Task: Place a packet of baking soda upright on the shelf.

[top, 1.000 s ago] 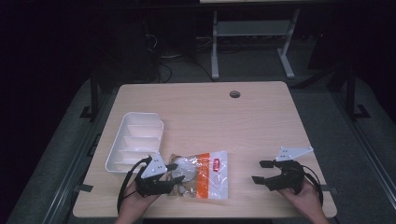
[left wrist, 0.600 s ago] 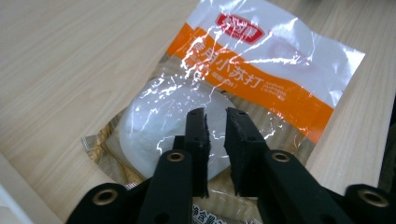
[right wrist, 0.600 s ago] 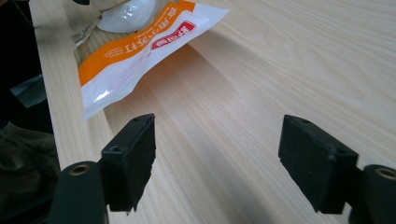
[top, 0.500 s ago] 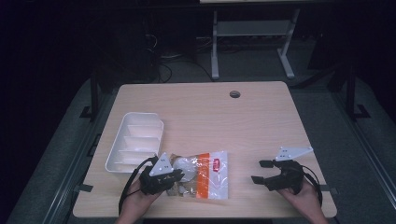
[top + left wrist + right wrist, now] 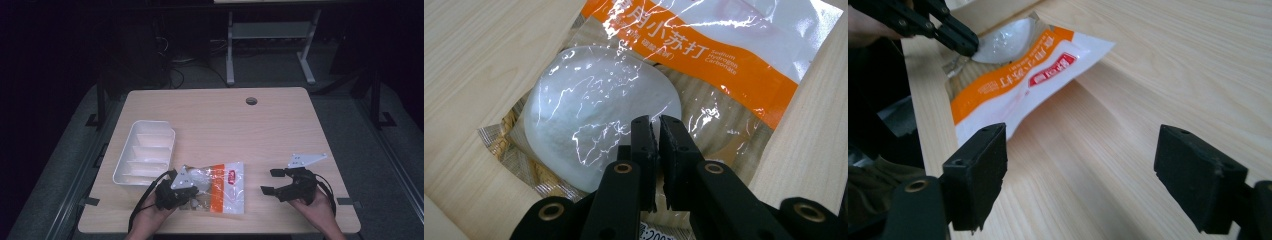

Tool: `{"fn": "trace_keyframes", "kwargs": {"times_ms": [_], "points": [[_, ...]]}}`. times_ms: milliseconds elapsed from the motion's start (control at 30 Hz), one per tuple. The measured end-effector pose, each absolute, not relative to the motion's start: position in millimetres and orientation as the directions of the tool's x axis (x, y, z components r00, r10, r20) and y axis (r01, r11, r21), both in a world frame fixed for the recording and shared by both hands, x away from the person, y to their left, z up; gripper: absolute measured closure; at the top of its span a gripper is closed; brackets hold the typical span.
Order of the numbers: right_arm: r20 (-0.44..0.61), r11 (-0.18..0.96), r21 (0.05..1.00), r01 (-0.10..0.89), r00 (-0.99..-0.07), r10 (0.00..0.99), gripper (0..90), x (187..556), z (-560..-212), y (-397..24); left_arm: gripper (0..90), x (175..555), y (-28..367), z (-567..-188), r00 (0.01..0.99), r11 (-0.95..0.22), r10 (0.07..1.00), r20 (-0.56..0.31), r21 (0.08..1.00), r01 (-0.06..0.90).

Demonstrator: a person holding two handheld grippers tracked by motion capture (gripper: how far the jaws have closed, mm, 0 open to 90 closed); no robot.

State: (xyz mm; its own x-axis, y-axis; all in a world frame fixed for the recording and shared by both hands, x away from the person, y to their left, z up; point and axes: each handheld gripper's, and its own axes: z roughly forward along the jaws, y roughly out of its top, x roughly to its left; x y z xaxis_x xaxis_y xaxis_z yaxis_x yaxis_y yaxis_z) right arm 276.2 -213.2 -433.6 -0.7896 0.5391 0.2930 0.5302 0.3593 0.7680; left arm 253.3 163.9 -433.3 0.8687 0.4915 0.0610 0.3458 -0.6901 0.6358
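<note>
The left gripper [image 5: 654, 131] had just been closing, and its jaws stood almost together, pinching the clear film of the plastic bag [image 5: 220, 186] directly ahead of them, at the bag's transparent end over the white powder lump [image 5: 594, 125]. The bag lay flat on the table [image 5: 215, 120], with its orange band [image 5: 704, 55] farther out beyond the jaw tips. The right gripper [image 5: 1080, 160] had just been opening further; its jaws stood wide with nothing between them, the bag's white end ahead and to the left of them, well apart. Judged from this, the main risk was a slip: the jaws appeared to hold only a thin fold of slick film, so a lift could pull it free, or the weight of the powder could shift and tear or swing the bag. A lift toward the white divided tray [image 5: 145, 150], just beyond the left gripper, could also snag its rim. How much film sat between the pads could not be made out, and the bag's near edge was cut off behind the jaws.
</note>
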Motion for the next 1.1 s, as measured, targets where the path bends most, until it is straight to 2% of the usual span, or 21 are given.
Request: {"fn": "trace_keyframes", "kwargs": {"times_ms": [400,833,1033,1067,1100], "points": [[0.31,0.431,0.713,0.553,-0.8,0.515,20.4,294.2,-439.6,-188.0,84.5,254.0,164.1,-434.9,0.871,-0.692,0.488,0.057,0.634,0.346],[0.388,0.492,0.634,0.597,-0.796,0.466,23.5,304.3,-458.7,-152.4,84.5,255.2,164.6,-435.4,0.873,-0.692,0.485,0.05,0.633,0.348],[0.432,0.501,0.633,0.591,-0.806,0.405,32.9,302.1,-460.9,-138.0,84.5,254.8,164.2,-435.6,0.873,-0.693,0.485,0.054,0.633,0.346],[0.451,0.501,0.633,0.591,-0.807,0.383,37.5,301.2,-461.2,-132.7,84.5,254.8,164.2,-435.7,0.873,-0.694,0.484,0.055,0.632,0.345],[0.452,0.503,0.632,0.59,-0.807,0.378,38.6,300.8,-461.1,-131.0,84.5,254.7,164.2,-435.7,0.873,-0.694,0.484,0.057,0.632,0.344]]}}
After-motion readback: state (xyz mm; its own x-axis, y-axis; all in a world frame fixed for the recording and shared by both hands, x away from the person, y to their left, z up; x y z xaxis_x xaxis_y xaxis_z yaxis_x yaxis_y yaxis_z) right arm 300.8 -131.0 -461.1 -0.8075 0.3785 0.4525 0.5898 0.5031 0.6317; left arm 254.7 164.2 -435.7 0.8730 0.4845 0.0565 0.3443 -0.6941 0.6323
